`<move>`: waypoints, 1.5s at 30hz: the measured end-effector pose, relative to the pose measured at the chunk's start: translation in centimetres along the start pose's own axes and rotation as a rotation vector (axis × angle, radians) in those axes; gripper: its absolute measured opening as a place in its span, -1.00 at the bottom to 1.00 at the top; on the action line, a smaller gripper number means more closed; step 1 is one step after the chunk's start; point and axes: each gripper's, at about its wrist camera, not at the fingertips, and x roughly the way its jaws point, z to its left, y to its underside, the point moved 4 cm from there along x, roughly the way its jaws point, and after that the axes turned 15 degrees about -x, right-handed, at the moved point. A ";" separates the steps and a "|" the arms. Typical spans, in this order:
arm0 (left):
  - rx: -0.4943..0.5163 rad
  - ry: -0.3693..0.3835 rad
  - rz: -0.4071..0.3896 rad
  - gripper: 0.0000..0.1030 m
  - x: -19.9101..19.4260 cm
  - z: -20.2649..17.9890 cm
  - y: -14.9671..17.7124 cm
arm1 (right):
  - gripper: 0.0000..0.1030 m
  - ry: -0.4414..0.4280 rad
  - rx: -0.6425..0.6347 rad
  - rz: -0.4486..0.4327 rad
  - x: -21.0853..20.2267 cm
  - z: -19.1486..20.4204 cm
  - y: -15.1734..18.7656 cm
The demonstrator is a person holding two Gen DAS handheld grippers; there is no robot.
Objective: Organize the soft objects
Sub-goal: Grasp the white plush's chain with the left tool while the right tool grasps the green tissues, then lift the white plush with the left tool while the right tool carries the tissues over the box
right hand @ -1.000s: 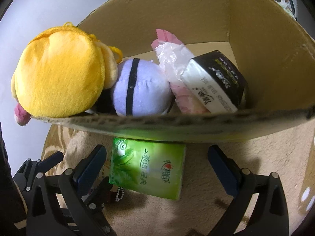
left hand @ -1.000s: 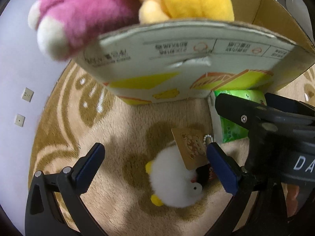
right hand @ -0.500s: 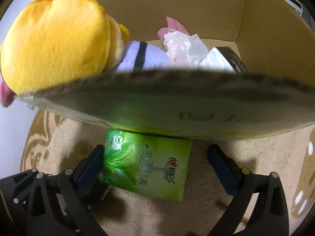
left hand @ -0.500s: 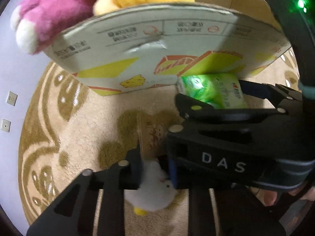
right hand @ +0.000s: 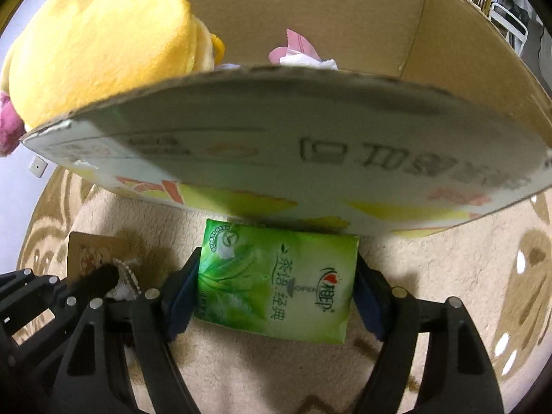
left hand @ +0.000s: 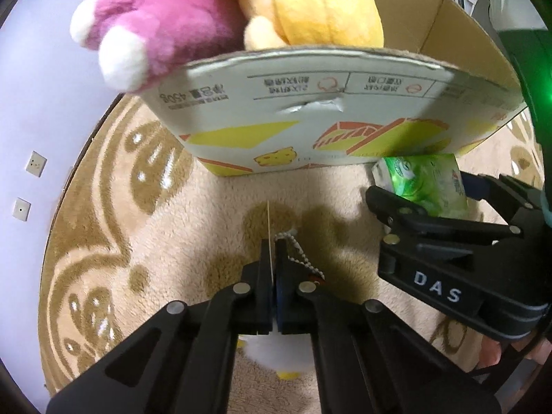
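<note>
My left gripper (left hand: 272,252) is shut on the thin cardboard tag (left hand: 268,220) of a small white plush duck (left hand: 276,355), which hangs under the fingers with its bead chain (left hand: 300,258) beside them. My right gripper (right hand: 276,276) has closed around a green tissue pack (right hand: 276,276) lying on the rug against the cardboard box (right hand: 276,158); both pads touch its sides. The tissue pack (left hand: 424,183) and the right gripper (left hand: 448,241) also show in the left wrist view. The tag (right hand: 93,255) and the left gripper (right hand: 103,276) show in the right wrist view.
The open cardboard box (left hand: 310,117) stands just ahead on a beige patterned rug (left hand: 103,207). A pink plush (left hand: 155,31) and a yellow plush (left hand: 310,3) lean over its left rim. Pink and white packets (right hand: 300,51) lie inside. A pale wall (left hand: 34,103) is on the left.
My left gripper closed from wide open onto the duck's tag and lifted it. My right gripper moved down and closed its fingers onto the green tissue pack.
</note>
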 end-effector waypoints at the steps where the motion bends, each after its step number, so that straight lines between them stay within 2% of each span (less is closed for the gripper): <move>1: -0.005 0.004 -0.004 -0.99 -0.2 0.8 -0.3 | 0.59 -0.011 0.013 -0.005 -0.1 -0.2 0.1; 10: -0.050 0.035 -0.063 -0.99 -1.6 3.1 -1.9 | 0.58 -0.056 0.076 -0.026 -1.5 -1.7 0.8; 18: -0.080 0.052 -0.096 -1.00 -3.8 3.3 -2.5 | 0.57 -0.047 0.074 -0.063 -3.8 -1.6 1.6; 21: -0.088 0.060 -0.116 -1.00 -6.0 2.6 -2.6 | 0.57 -0.047 0.076 -0.077 -4.6 -1.6 1.8; 28: -0.120 0.114 -0.184 -1.00 -7.8 3.2 -2.4 | 0.57 -0.042 0.081 -0.125 -6.8 -1.8 1.7; 34: -0.114 0.139 -0.285 -1.00 -9.9 3.4 -2.4 | 0.57 -0.041 0.085 -0.171 -9.6 -2.1 2.2; 45: -0.058 0.140 -0.412 -1.00 -13.7 2.9 -2.8 | 0.56 -0.040 0.082 -0.230 -11.1 -2.2 1.0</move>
